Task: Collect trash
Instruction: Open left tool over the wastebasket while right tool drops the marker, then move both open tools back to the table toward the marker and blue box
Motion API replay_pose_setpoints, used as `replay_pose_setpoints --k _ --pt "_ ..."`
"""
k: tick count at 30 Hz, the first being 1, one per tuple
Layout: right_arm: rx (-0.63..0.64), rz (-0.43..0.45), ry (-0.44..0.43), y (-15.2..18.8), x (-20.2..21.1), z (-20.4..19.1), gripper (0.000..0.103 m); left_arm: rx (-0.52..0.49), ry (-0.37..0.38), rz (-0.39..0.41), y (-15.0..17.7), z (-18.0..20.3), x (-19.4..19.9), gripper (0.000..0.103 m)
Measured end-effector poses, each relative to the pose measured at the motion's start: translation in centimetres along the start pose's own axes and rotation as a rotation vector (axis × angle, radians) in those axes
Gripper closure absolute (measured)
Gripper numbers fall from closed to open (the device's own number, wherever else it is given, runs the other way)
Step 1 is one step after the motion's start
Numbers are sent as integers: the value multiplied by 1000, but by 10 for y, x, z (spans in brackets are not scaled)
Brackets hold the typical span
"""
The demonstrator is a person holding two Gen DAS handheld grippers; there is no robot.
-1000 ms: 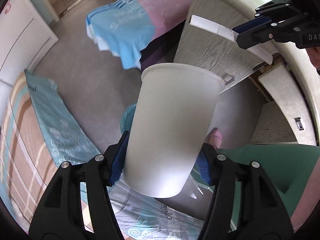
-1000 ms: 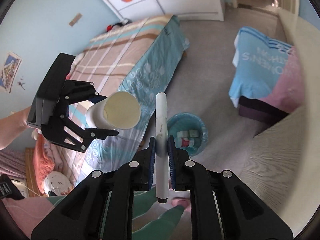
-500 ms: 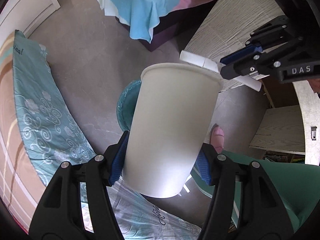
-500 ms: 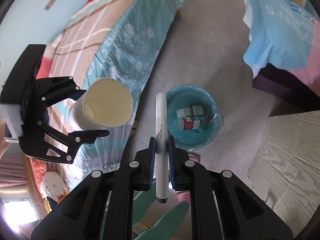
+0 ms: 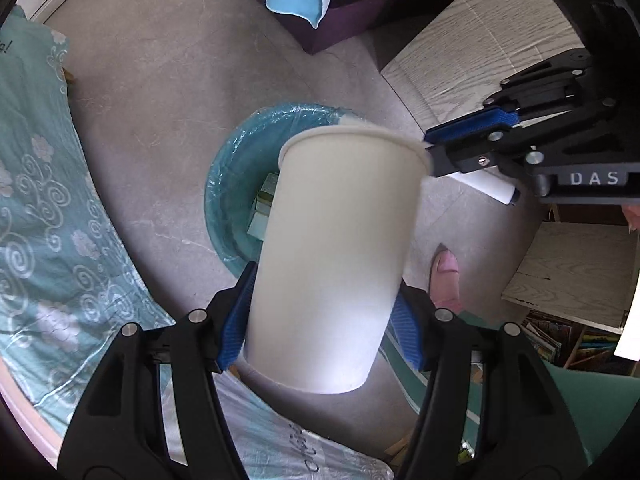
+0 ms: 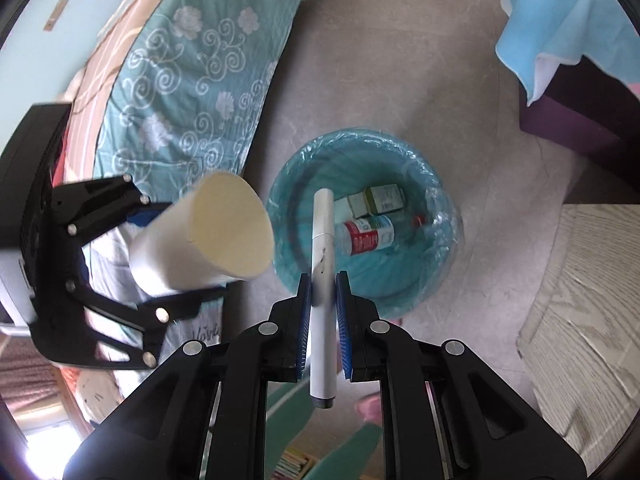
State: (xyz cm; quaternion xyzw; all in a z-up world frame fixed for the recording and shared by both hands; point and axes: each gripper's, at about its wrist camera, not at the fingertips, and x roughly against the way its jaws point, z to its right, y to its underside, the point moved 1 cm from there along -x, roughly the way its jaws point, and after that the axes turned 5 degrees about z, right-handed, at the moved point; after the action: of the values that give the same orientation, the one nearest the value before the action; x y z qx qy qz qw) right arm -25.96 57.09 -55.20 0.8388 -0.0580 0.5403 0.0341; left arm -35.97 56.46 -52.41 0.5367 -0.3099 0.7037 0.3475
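Note:
My left gripper [image 5: 320, 316] is shut on a white paper cup [image 5: 340, 248], held in the air beside and above a teal lined trash bin [image 5: 236, 168]. The cup also shows in the right wrist view [image 6: 208, 236], left of the bin [image 6: 436, 280]. My right gripper [image 6: 323, 304] is shut on a white marker pen [image 6: 322, 272], held over the bin's near side. The right gripper also shows in the left wrist view [image 5: 472, 136] with the marker's end [image 5: 492, 186] below it. A bottle [image 6: 368, 234] and small boxes [image 6: 380, 200] lie in the bin.
A bed with a teal patterned sheet [image 6: 188, 92] lies to the left of the bin. A wood-grain desk [image 5: 472, 52] stands to the right. A blue cloth [image 6: 552, 24] hangs over dark furniture at the back. A pink slipper [image 5: 446, 280] is on the grey floor.
Both grippers have moved down and toward the bin. The bin now looks larger and sits right under the marker; the cup has tilted closer to the bin's rim.

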Motion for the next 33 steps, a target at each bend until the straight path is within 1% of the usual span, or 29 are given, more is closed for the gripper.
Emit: replay_pose_setpoints --k 1,2,6,9,11,17,24,28,33 --pt "-12 4 -2 -1 -5 3 89 7 0 -7 1 -1 -6 46" --pt "-19 6 -2 -2 -9 6 89 14 0 -11 1 -2 -11 50" --pt "-31 6 3 -7 -24 14 89 44 6 -25 5 -8 -30 50" --pt "-20 -4 19 -10 -31 17 88 40 -8 -42 8 -8 -41 50" --pt "-34 2 14 -11 -31 20 87 44 -3 -42 7 -10 -43 50" --pt "-46 10 18 -10 -23 27 87 54 14 -26 3 -13 -40 50" --pt "-61 21 17 -7 -8 31 87 35 19 -14 0 -8 -30 50" --pt "-70 30 12 -4 4 31 87 30 18 -11 -2 -5 -20 50" --pt "-74 50 8 2 30 28 87 11 8 -13 -4 3 -2 50"
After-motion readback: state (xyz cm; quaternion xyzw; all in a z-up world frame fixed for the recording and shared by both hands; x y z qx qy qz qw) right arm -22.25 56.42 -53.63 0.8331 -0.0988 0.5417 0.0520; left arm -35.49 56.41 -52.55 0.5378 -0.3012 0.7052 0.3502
